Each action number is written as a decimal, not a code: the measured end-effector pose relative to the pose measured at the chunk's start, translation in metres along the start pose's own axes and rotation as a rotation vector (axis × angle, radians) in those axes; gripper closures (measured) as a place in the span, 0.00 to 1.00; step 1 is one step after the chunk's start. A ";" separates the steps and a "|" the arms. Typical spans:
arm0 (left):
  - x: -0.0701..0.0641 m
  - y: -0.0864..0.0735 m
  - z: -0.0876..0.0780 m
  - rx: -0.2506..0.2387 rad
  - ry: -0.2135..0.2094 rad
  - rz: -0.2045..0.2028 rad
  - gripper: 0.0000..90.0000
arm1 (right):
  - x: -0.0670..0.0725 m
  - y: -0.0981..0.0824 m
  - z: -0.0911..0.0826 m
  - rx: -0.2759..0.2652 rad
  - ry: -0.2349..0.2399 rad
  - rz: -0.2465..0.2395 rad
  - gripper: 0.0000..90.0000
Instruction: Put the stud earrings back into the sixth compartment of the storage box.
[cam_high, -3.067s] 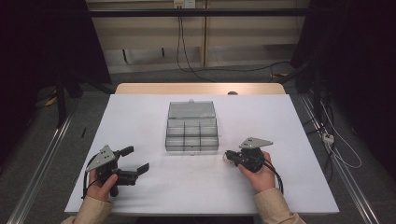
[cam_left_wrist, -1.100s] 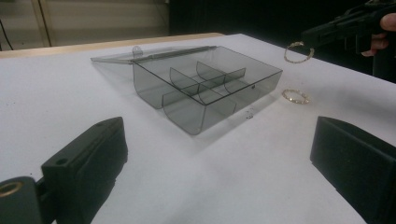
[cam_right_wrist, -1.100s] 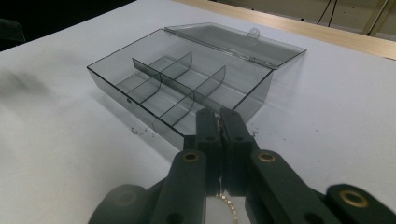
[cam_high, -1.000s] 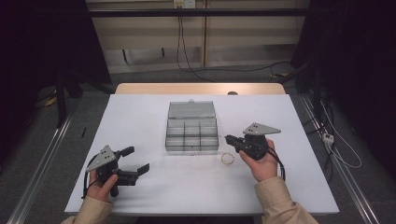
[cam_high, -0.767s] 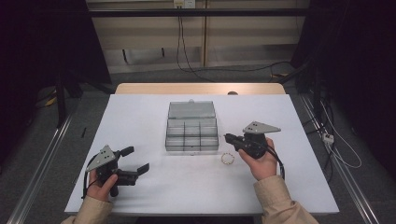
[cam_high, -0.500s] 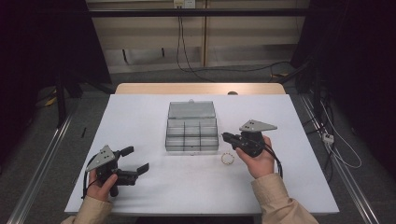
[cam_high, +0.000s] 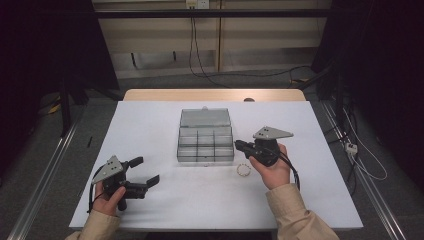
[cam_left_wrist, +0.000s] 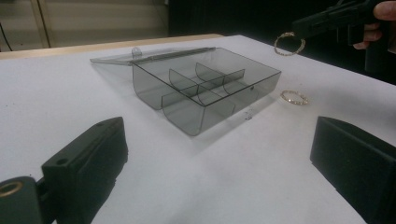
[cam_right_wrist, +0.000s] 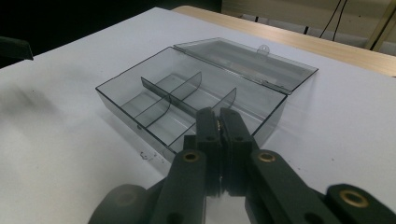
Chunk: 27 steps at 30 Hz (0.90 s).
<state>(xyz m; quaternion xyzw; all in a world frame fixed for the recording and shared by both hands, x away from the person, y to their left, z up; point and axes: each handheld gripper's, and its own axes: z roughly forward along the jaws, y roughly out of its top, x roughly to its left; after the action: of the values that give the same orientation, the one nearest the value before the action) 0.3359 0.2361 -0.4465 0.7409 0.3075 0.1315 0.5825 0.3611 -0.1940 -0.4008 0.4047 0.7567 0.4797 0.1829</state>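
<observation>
On the white table (cam_high: 165, 205), your left gripper (cam_high: 142, 173) rests spread wide. The clear divided box (cam_high: 205, 142) sits mid-table, lid back, compartments bare. One ring (cam_high: 243, 170) lies beside it; your right gripper (cam_high: 239, 145) pinches another ring (cam_left_wrist: 289, 43) aloft.

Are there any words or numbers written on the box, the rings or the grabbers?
None that can be read.
Clear box: no label or print shows.
Held ring and ring on the table: too small to tell.
Left gripper and right gripper: plain black, no readable marks.
</observation>
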 end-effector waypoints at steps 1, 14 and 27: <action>0.000 0.000 0.000 0.000 0.000 0.000 0.04 | 0.001 0.000 0.001 0.004 0.000 -0.001 0.98; 0.000 0.000 0.001 0.002 -0.004 -0.003 0.04 | 0.005 0.005 0.009 -0.012 0.012 0.005 0.98; -0.001 0.000 0.000 -0.003 -0.005 -0.004 0.04 | 0.012 0.007 0.019 -0.017 0.010 -0.001 0.98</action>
<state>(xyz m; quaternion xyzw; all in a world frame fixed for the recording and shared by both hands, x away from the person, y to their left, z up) 0.3353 0.2358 -0.4463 0.7397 0.3072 0.1290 0.5847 0.3702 -0.1721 -0.4025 0.4005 0.7538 0.4879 0.1826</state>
